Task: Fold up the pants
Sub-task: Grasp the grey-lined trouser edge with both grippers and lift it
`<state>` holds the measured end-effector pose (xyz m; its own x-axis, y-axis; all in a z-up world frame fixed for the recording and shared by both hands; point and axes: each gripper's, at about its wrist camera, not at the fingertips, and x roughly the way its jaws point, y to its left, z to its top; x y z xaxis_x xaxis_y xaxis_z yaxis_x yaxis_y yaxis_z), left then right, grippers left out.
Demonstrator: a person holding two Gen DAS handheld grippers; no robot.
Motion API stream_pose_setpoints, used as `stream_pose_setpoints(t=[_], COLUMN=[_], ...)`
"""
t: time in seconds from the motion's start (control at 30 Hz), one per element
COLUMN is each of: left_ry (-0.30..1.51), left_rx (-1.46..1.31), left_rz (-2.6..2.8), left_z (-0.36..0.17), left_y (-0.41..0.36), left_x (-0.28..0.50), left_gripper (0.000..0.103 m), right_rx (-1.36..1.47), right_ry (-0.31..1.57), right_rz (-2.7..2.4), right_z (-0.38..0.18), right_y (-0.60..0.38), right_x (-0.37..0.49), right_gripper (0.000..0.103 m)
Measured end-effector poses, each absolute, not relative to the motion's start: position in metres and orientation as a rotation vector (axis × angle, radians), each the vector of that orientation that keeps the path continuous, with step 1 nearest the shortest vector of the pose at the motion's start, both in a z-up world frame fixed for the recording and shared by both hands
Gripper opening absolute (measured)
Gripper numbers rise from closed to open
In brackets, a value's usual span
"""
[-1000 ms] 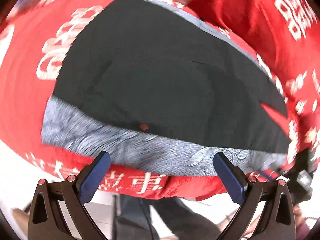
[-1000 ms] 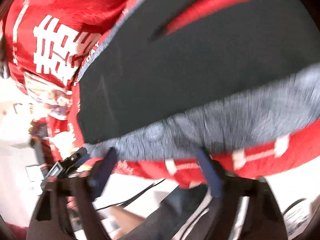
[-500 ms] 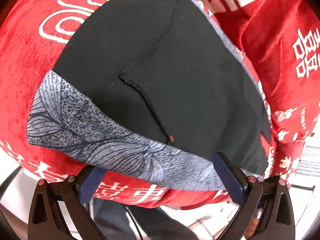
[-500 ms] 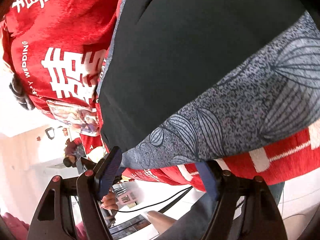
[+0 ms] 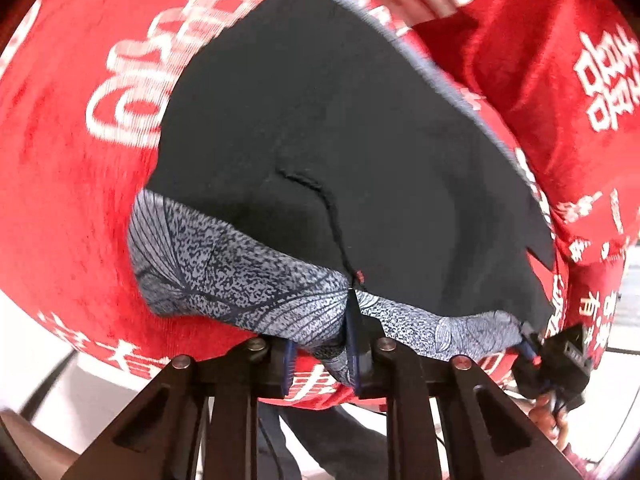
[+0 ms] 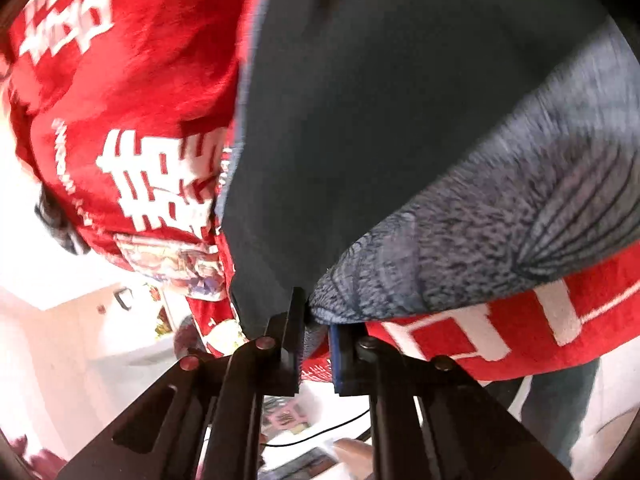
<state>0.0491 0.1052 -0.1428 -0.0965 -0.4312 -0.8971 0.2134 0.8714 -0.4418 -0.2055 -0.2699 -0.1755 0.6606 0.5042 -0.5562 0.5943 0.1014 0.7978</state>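
Note:
Black pants (image 5: pixel 352 152) with a grey leaf-patterned waistband (image 5: pixel 240 276) lie flat on a red cloth with white characters (image 5: pixel 80 184). My left gripper (image 5: pixel 320 344) is shut on the waistband near its middle, at the table's near edge. In the right wrist view the pants (image 6: pixel 380 120) fill the upper frame and my right gripper (image 6: pixel 316 332) is shut on the waistband's (image 6: pixel 480 240) corner. The right gripper also shows at the waistband's far right end in the left wrist view (image 5: pixel 560 356).
The red cloth (image 6: pixel 132 92) covers the table and hangs over its near edge. Past the edge are a pale floor (image 6: pixel 72 352), a cable (image 6: pixel 320 432) and the person's legs (image 5: pixel 320 440). More folded red cloth (image 5: pixel 540 60) lies beyond the pants.
Both grippers were open just before the waistband. Now both have closed on it, the left near the middle and the right at the corner, bunching the band.

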Motion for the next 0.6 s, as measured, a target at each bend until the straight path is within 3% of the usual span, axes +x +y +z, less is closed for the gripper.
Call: stream_pose_setpoints(t=[0.3, 0.53, 0.57, 0.6], left_ry=[1.400, 1.282, 1.271, 1.262], left_rx=[-0.144, -0.037, -0.013, 0.016], left_rz=[-0.661, -0.612, -0.585, -0.547], left_z=[-0.078, -0.103, -0.109, -0.115], left_y=[0.056, 0.007, 0.000, -0.006], left_x=[0.121, 0.204, 0.214, 0.221], left_gripper=[0.022, 0.022, 0.025, 0.040], right_rx=[1.298, 1.176, 1.160, 1.134], right_ry=[0.928, 0.984, 0.995, 1.021], right_rz=[-0.037, -0.013, -0.006, 0.002], right_z=[-0.096, -0.105, -0.109, -0.118], right_y=[-0.317, -0.365, -0.369, -0.377], right_x=[-0.127, -0.031, -0.019, 0.002], right_gripper=[0.011, 0.011, 0.011, 0.011])
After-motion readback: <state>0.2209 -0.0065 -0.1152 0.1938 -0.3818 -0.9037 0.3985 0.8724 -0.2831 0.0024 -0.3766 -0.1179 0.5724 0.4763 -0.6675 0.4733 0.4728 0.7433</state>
